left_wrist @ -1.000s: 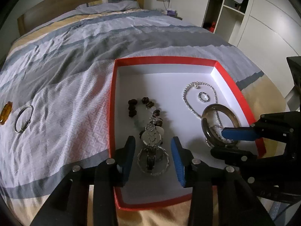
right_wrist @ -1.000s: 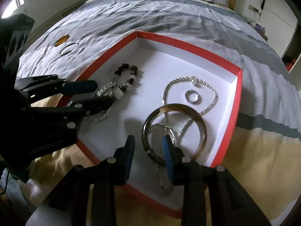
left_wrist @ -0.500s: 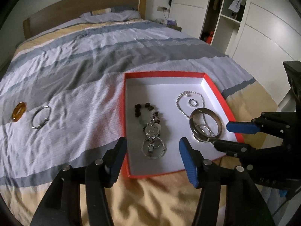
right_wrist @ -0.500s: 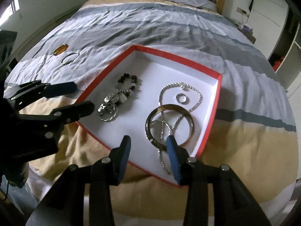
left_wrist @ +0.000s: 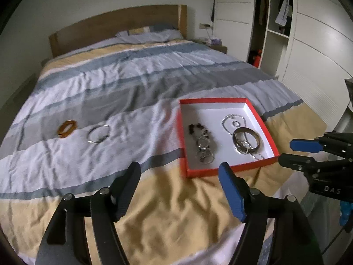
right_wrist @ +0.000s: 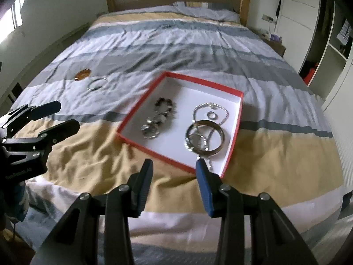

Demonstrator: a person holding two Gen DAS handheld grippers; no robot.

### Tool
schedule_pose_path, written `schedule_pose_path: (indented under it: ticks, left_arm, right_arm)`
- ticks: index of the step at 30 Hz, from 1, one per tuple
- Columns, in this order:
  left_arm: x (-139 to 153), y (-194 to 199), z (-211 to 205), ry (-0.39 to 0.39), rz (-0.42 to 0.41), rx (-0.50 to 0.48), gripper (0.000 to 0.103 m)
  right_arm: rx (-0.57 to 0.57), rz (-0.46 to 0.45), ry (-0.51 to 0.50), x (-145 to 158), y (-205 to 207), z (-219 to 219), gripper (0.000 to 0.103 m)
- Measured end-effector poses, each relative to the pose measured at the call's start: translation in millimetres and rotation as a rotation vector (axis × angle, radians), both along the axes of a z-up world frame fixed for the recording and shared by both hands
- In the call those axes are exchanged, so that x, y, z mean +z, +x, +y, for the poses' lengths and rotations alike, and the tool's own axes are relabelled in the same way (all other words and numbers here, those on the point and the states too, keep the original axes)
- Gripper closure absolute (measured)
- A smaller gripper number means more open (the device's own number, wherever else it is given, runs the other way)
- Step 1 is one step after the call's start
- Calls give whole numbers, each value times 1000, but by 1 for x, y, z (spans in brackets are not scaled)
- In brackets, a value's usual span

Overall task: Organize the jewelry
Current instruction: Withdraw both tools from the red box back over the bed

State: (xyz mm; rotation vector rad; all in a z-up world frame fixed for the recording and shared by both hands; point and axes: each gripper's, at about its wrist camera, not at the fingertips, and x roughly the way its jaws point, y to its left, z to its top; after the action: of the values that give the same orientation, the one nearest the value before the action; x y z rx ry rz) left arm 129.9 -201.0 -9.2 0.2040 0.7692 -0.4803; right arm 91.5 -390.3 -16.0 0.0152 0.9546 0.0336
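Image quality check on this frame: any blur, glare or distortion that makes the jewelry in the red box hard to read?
Left wrist view: fisheye bends the wooden headboard; dim, bluish light; the jewelry in the red-rimmed white box is soft and small. Right wrist view: the window at upper left is blown out; the wide silver bangle reads clearly, the dark bead bracelet is smeared.

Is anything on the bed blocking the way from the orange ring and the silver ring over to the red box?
Nothing visible does. Between the orange ring, the silver ring and the red box lies only wrinkled bedspread. Both tools, left and right, hold nothing; the left tool's jaws are opening.
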Motion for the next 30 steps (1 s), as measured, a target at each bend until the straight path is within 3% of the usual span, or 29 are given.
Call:
schedule_pose_path:
  ticks: [14, 30]
  left_arm:
    - [49, -77, 75, -19, -114, 86, 21]
    - [77, -135, 158, -75, -214, 225, 14]
  right_arm:
    - [70, -129, -5, 57, -74, 76, 64]
    - [143, -217, -12, 88, -117, 134, 60]
